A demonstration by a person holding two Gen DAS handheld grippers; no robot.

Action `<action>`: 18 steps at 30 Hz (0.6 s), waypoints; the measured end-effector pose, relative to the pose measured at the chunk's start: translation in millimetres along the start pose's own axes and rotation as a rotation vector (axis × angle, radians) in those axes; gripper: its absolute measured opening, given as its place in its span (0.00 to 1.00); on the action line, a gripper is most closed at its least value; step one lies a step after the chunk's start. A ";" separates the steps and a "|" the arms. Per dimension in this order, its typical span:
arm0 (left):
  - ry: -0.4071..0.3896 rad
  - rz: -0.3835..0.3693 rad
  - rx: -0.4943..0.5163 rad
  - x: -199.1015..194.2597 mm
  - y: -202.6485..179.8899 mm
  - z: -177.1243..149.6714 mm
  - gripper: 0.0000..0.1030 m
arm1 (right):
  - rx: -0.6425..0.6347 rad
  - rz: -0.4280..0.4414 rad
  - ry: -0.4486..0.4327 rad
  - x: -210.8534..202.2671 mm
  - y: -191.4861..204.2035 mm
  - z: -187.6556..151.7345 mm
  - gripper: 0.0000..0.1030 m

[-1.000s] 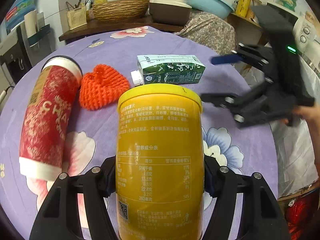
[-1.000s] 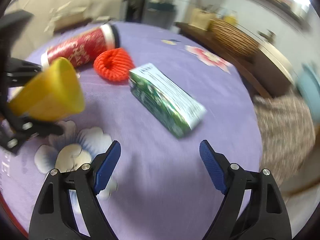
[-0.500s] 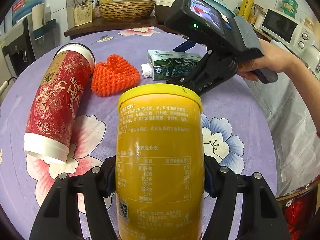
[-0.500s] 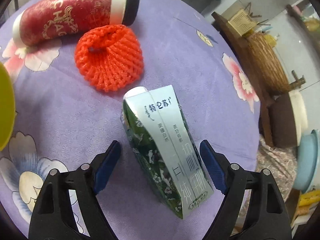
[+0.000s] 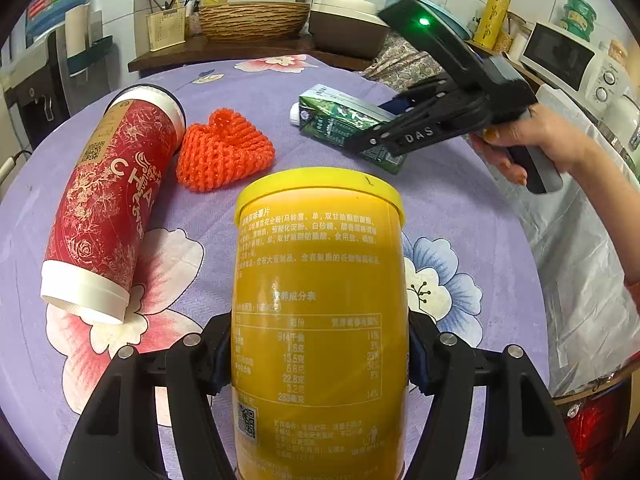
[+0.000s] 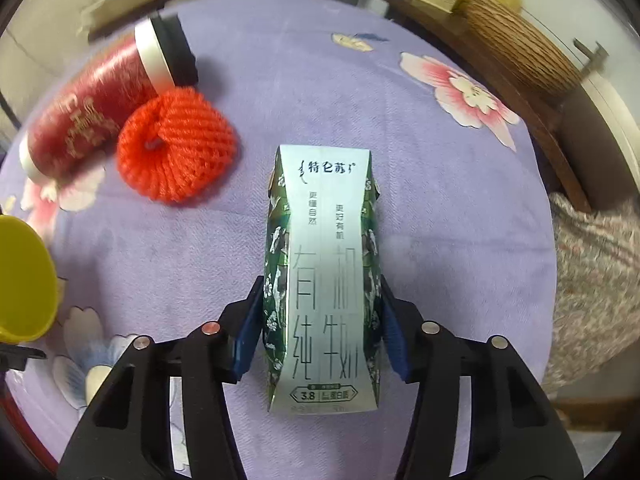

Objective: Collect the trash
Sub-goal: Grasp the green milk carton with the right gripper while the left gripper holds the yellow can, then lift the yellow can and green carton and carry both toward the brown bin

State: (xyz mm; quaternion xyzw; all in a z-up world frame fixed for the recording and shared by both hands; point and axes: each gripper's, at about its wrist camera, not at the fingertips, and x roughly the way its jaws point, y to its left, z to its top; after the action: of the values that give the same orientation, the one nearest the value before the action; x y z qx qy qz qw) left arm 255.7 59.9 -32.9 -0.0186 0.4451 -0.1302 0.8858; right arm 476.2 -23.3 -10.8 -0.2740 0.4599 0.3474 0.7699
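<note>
My left gripper [image 5: 320, 360] is shut on a yellow chip can [image 5: 320, 300] and holds it above the purple flowered table [image 5: 460, 208]. The can's edge also shows in the right wrist view [image 6: 24, 280]. My right gripper [image 6: 320, 328] is shut on a green and white milk carton [image 6: 324, 272], its blue pads pressed on both long sides. The right gripper [image 5: 420, 132] and the carton [image 5: 340, 120] also show in the left wrist view, the carton's cap end tilted up. A red paper cup [image 5: 112, 200] [image 6: 92, 108] lies on its side. An orange foam net [image 5: 224, 148] [image 6: 176, 152] lies beside it.
A wooden counter [image 5: 224, 50] behind the table holds a wicker basket [image 5: 252, 20], a brown pot [image 5: 344, 32] and a utensil holder [image 5: 166, 30]. A white plastic bag [image 5: 580, 272] hangs at the table's right edge. A microwave [image 5: 568, 56] stands at the far right.
My right gripper came down over the milk carton, lined up with its length and closed on it. The left gripper kept hold of the yellow can and drew back slightly.
</note>
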 end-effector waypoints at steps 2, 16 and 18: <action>0.001 -0.001 0.001 0.7 -2.8 0.8 0.63 | 0.029 -0.011 -0.029 -5.5 -2.3 -11.8 0.51; -0.067 -0.029 0.031 2.7 -52.4 14.3 0.63 | 0.280 0.041 -0.331 -79.9 -3.0 -122.4 0.51; -0.083 -0.043 0.046 4.8 -66.8 16.6 0.63 | 0.289 0.024 -0.361 -88.7 -2.0 -135.1 0.51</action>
State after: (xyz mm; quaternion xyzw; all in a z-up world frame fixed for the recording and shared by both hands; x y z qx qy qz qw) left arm 257.3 -7.2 -16.8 -0.0129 0.4042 -0.1585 0.9007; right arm 378.0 -149.8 11.4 -0.0889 0.3628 0.3303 0.8668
